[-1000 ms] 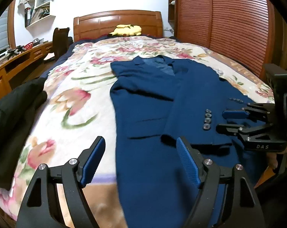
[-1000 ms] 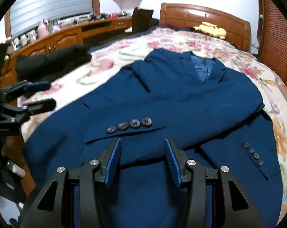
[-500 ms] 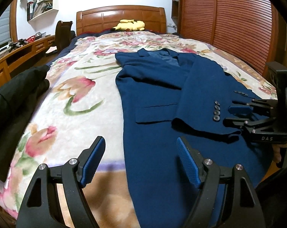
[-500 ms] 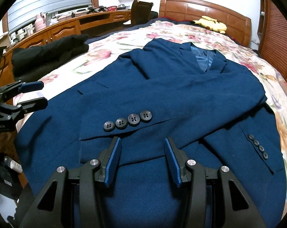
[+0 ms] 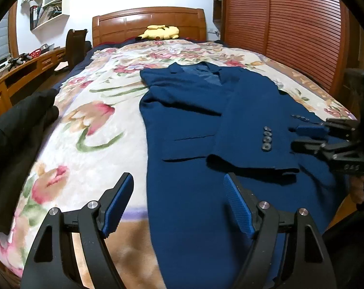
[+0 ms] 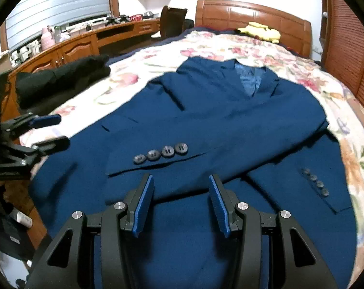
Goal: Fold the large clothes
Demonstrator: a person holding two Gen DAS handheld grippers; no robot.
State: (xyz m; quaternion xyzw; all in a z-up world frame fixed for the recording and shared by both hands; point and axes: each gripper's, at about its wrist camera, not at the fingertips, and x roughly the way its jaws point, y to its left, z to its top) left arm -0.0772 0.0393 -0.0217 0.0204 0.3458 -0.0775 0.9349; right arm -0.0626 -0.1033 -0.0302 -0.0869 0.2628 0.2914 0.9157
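So the navy blazer (image 6: 218, 125) is lying face up on the bed's floral blanket (image 5: 90, 120), collar toward the wooden headboard (image 5: 148, 21) and hem at the near edge where both tools are. One sleeve (image 6: 206, 154) is folded across the front with its four cuff buttons (image 6: 160, 154) showing; the other sleeve (image 6: 302, 185) lies along the side of the jacket, on the right in the right wrist view, with its own row of smaller-looking buttons.

Left gripper (image 5: 179, 204) hovers over the hem corner with its blue pads spread wide and nothing between them, so it's released. One pad sits over the blanket, the other over the blue cloth. Right gripper (image 6: 180, 204) is above the lower front of the blazer, just short of the folded sleeve's cuff, jaws about half apart and empty too. Neither one is pinching fabric as far as I can see.

Off to the side there's a pile of black clothing (image 5: 16, 139) on the blanket's edge, well apart from the blazer, and a yellow plush toy (image 5: 160, 31) up by the headboard. A wooden desk (image 6: 85, 41) runs along the wall under the window blinds.
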